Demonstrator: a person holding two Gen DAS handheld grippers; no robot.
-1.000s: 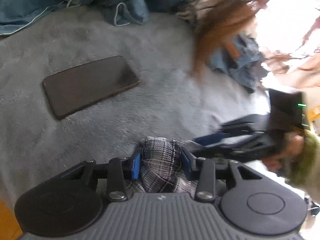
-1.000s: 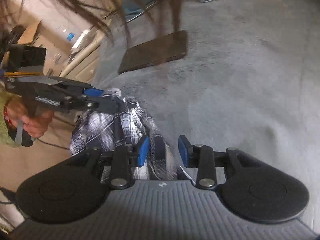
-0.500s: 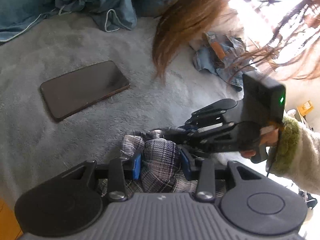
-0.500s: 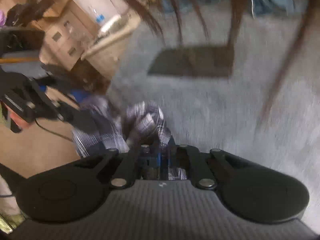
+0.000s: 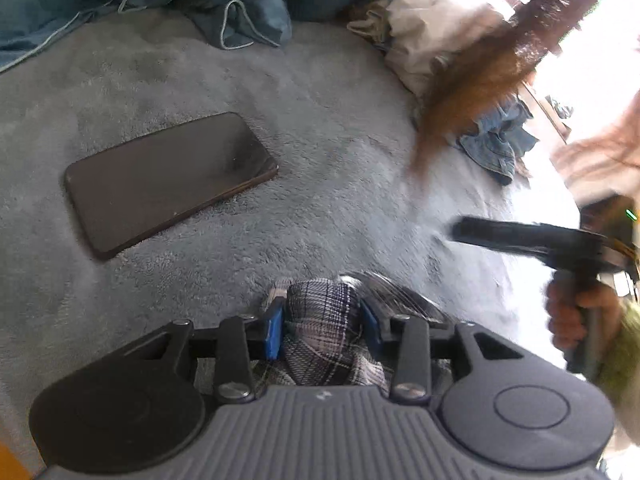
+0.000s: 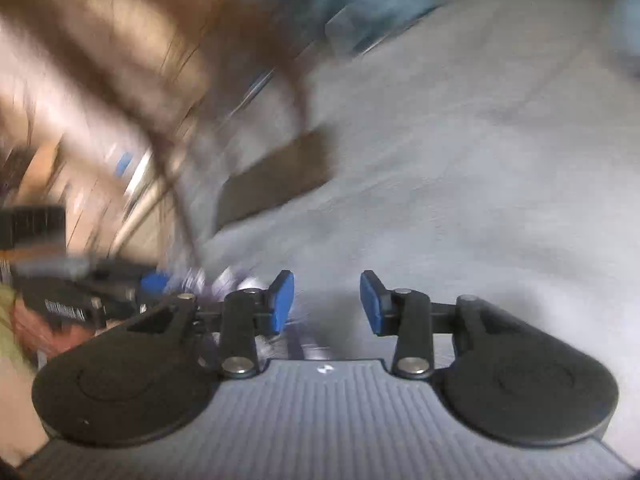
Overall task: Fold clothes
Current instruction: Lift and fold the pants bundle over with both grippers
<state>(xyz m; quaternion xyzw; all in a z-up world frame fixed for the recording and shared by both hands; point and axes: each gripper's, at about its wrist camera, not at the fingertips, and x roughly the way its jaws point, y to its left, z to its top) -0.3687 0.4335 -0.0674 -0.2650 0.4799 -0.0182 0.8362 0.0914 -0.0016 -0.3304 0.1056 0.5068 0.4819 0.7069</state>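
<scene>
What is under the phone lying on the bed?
The phone lies flat on the grey fleece blanket, apart from the plaid garment. Blanket shows around all its edges; whatever lies directly beneath the phone is covered.

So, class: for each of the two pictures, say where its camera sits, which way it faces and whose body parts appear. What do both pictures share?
Left wrist view: sits on the left gripper, facing down at the grey blanket; jaws clamp the plaid garment; right hand, hair visible.
Right wrist view: sits on the right gripper, jaws just opened and empty, facing across the blanket; blurred hair, left hand visible.
Shared: blanket, dark phone, plaid garment.
</scene>
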